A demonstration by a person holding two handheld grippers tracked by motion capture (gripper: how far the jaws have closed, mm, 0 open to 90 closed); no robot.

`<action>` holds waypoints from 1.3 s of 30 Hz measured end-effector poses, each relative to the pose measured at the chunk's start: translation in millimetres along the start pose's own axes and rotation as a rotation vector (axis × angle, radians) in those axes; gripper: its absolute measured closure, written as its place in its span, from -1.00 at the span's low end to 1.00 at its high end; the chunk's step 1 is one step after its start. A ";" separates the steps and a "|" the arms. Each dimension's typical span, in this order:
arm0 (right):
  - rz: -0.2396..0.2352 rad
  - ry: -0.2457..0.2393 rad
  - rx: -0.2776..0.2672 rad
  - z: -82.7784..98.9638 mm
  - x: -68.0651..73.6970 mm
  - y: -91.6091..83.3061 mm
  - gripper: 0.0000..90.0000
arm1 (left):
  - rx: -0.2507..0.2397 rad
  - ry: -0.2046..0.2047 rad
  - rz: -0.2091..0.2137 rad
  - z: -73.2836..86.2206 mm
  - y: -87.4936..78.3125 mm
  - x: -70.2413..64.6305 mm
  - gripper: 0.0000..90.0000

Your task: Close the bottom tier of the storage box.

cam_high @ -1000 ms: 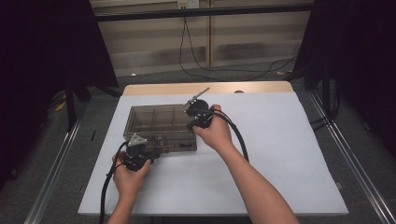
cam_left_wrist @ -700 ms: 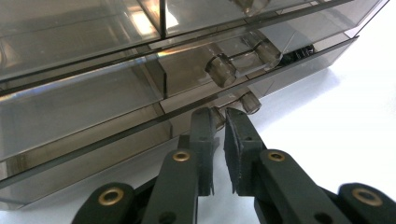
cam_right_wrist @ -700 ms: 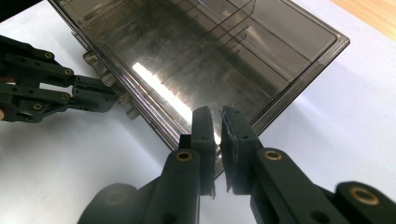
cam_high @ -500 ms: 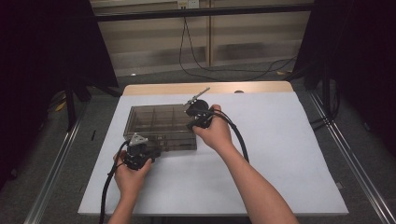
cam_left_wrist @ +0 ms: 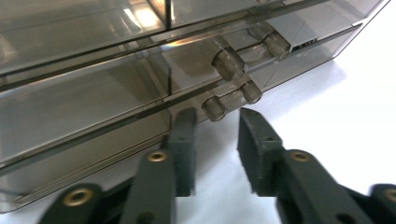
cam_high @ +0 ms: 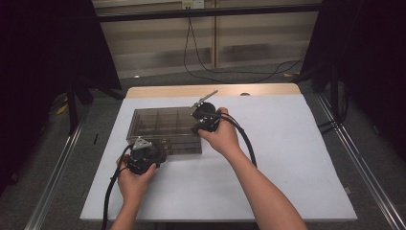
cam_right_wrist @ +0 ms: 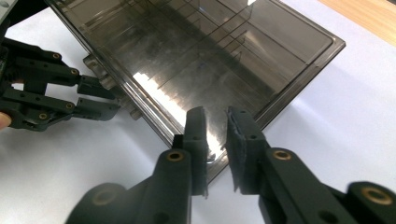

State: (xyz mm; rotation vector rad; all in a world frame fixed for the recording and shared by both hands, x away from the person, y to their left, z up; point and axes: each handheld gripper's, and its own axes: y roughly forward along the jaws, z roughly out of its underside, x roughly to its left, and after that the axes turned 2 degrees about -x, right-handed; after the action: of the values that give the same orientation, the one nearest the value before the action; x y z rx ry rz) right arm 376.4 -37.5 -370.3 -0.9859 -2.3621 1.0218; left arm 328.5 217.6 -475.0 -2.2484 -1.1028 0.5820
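A smoky see-through compartment box (cam_high: 163, 127) lies flat on the white table (cam_high: 287, 167). My left gripper (cam_high: 159, 154) is at the box's front edge; in the left gripper view its jaws (cam_left_wrist: 217, 116) stand open on either side of a small round latch nub (cam_left_wrist: 214, 108) without pressing it, and they have just been opening. My right gripper (cam_high: 196, 127) hovers at the box's right end. Its jaws (cam_right_wrist: 215, 114) are a narrow gap apart over the lid's corner (cam_right_wrist: 210, 51), have just been opening, and hold nothing. The left gripper (cam_right_wrist: 112, 100) also appears there at the box's edge.
A wooden strip (cam_high: 215, 90) runs along the table's far edge. Black cables (cam_high: 225, 67) lie on the floor behind it. Metal rails (cam_high: 52, 177) flank both sides of the table. White table surface spreads to the right of the box and toward the front.
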 end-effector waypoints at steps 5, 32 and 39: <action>-0.008 -0.007 -0.009 1.6 2.4 -1.6 0.43 | 0.008 -0.052 0.036 1.0 -8.0 5.9 0.12; -0.018 0.021 -0.046 43.4 -11.5 -40.9 -0.36 | 0.007 -0.002 0.011 3.8 -29.5 0.7 -0.75; -0.021 0.014 -0.069 57.1 -16.5 -50.0 -0.46 | 0.004 0.007 0.011 4.0 -29.5 -0.9 -0.81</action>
State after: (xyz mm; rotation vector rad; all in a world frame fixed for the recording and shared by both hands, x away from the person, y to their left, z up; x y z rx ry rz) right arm 332.0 -101.3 -371.8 -0.9873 -2.4055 0.9284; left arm 308.8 232.8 -458.6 -2.2532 -1.0855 0.5804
